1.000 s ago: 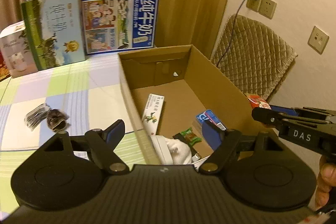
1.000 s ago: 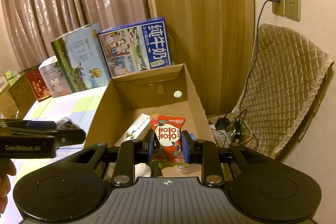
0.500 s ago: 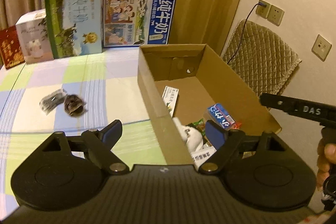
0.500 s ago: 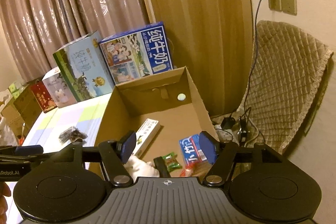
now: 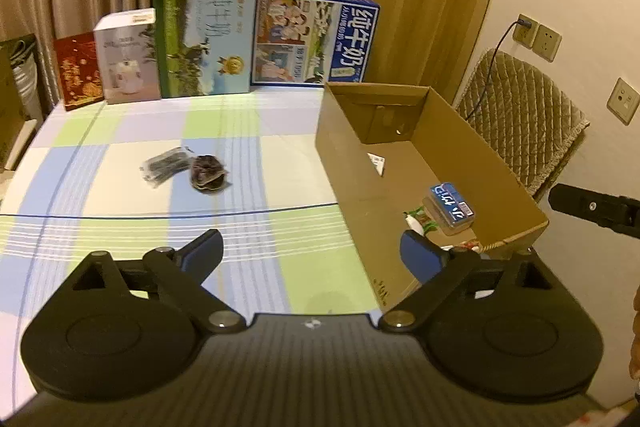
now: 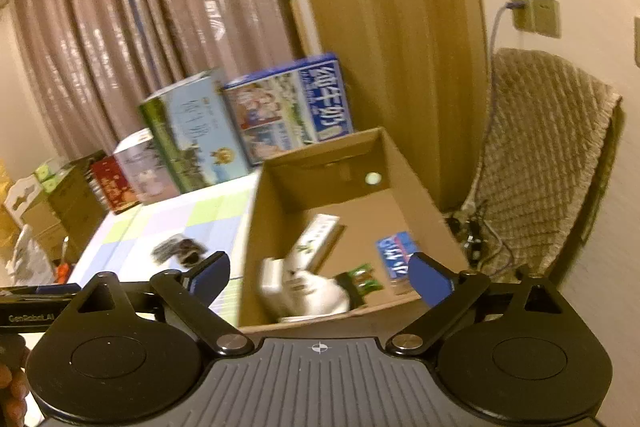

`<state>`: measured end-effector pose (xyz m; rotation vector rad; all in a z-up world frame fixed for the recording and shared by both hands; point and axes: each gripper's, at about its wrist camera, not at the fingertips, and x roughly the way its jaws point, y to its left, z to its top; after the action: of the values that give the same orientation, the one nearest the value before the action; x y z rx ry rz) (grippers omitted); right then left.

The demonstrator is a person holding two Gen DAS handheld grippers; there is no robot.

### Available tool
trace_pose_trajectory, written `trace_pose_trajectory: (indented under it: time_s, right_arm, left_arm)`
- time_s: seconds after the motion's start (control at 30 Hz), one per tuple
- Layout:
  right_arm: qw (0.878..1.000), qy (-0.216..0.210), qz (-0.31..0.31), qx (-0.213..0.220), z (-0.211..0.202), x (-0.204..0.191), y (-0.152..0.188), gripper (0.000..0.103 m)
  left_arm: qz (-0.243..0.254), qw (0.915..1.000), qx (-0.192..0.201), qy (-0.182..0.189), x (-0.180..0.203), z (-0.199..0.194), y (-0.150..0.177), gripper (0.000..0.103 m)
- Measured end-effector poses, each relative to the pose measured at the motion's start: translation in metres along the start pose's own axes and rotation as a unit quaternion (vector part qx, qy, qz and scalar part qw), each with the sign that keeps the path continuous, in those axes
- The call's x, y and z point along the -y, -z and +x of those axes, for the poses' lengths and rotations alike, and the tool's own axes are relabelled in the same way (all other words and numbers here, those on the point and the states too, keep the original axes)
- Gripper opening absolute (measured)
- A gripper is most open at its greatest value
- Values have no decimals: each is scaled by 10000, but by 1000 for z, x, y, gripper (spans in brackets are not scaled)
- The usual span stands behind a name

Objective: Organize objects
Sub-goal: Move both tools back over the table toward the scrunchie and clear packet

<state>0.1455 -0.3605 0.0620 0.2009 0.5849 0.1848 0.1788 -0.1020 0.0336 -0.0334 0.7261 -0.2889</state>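
Looking from my left gripper (image 5: 310, 251), the two dark packets (image 5: 184, 169) lie at eleven o'clock on the cloth, side by side; both grippers have just been opening, empty; left is nearer, right gripper (image 6: 320, 275) over the box (image 5: 516, 203).

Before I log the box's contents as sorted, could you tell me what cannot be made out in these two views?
- Left wrist view: the cardboard box near wall hides most of the white carton and the other things lying behind it.
- Right wrist view: motion blur smears the white bundle and green packet; neither can be identified.
- Both views: the two dark packets on the tablecloth are too small to read.
- Left wrist view: the right gripper is cut off by the frame edge.
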Motion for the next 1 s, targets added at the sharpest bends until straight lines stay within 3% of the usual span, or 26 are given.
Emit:
trace_pose_trajectory:
  time_s: [0.13,0.43,1.0]
  right_arm:
    - [9998,-184,-101,14,-4,-23,2,101]
    - [9980,-550,-294,40,-7,-65,7,101]
    - [9954,-757,-586,-103,7,-102,15,101]
  left_arm:
    - [-9,9998,75,-160,-14,-20,8,99]
    - [-261,9979,173,-571,-55,-51,18,102]
    - [-441,9959,198,-771,-90,-66,27,102]
